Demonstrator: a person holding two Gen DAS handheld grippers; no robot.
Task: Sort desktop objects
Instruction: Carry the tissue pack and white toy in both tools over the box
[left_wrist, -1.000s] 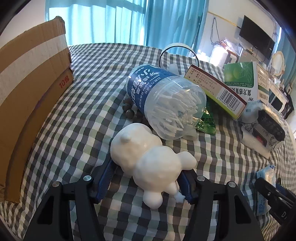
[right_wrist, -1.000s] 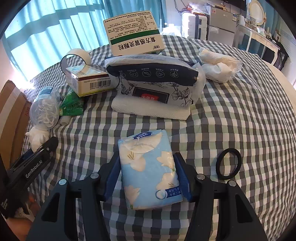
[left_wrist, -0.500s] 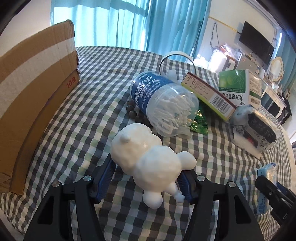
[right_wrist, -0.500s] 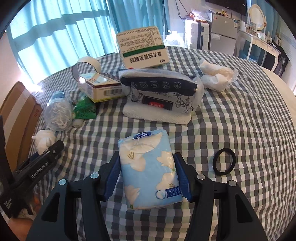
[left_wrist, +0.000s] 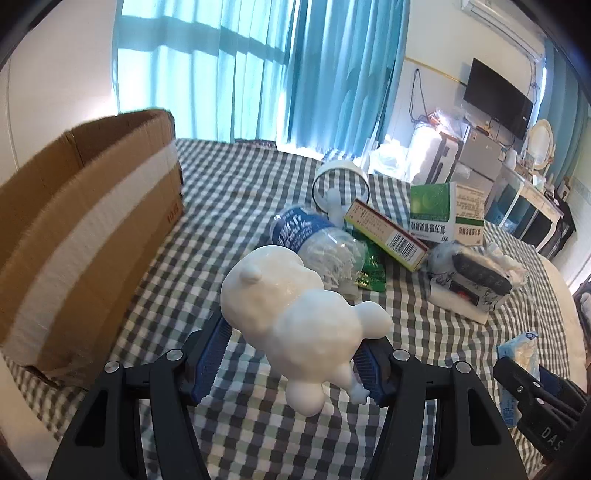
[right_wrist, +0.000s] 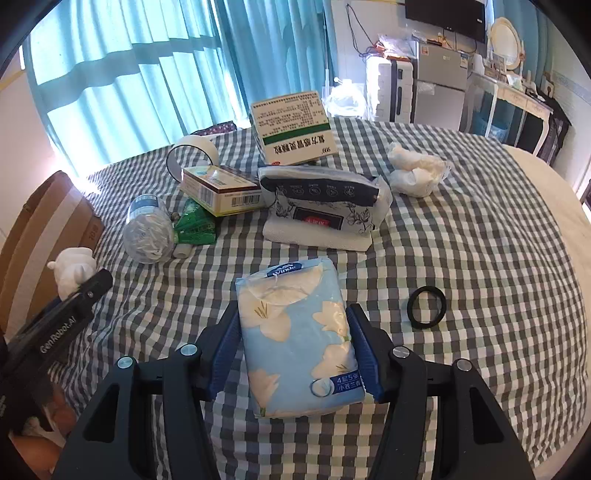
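So right now both hands are loaded up. The left gripper (left_wrist: 291, 354) has its blue-padded fingers (left_wrist: 210, 354) clamped on the sides of a white bear figurine (left_wrist: 295, 314), which sits tilted between them, head pointing up and away, lifted clear of the checkered cloth on the tabletop (left_wrist: 229, 206). Over on the other side, the right gripper (right_wrist: 295, 354) has its fingers (right_wrist: 364, 354) squeezed on both long edges of a light blue pocket tissue pack (right_wrist: 295, 339) with a cream flower print, also held up off the cloth. Off to the left stands a big cardboard box (left_wrist: 85, 225) with a white tape strip, resting on the tabletop edge. The rest of the clutter is bunched in the middle: a clear cotton swab jar (right_wrist: 146, 229) with a blue label lying on its side, a green sachet (right_wrist: 195, 225) just beside it, a yellow and red carton (right_wrist: 221, 190) propped over that, a roll of tape (right_wrist: 190, 155) standing behind, a green and white medicine box (right_wrist: 293, 127) upright, and a floral soft tissue pack (right_wrist: 325, 206) in front of it. A crumpled white wrapper (right_wrist: 415, 171) lies further right, and a black ring (right_wrist: 426, 306) lies flat on the cloth, near the right gripper but apart from it.
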